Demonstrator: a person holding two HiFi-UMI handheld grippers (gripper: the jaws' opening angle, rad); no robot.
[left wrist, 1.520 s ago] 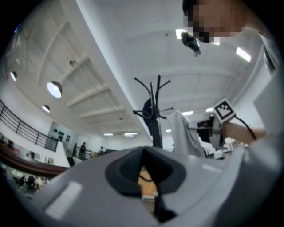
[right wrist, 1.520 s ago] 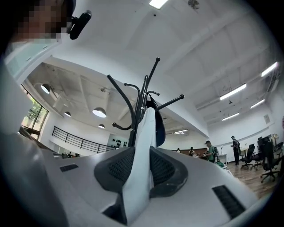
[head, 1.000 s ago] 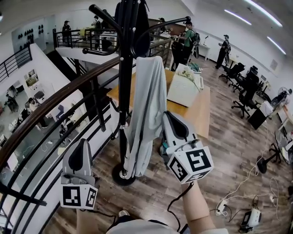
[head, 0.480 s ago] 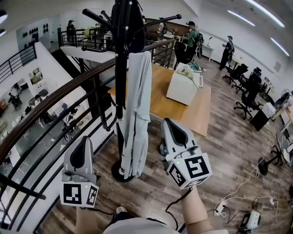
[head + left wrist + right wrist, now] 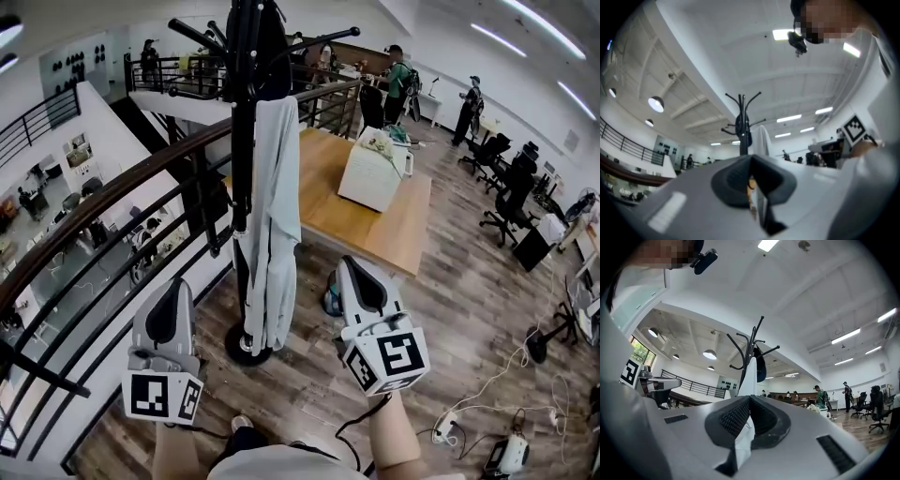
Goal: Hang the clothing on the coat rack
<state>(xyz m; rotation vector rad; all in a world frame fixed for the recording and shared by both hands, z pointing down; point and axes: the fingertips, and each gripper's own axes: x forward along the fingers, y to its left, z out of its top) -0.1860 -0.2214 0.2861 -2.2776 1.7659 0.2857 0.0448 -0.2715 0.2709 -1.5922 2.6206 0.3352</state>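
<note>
Clothing [image 5: 272, 234] is out of the tools now! Nearest, the left gripper [image 5: 173, 286] and right gripper [image 5: 352, 267] have drawn back, jaws pinched together on nothing, the right just closing its last sliver. Beyond them it drapes from the coat rack [image 5: 246, 112], touching neither gripper, so the hang looks done. Farther off stands a table [image 5: 375, 234]. No readable writing, only square markers.
</note>
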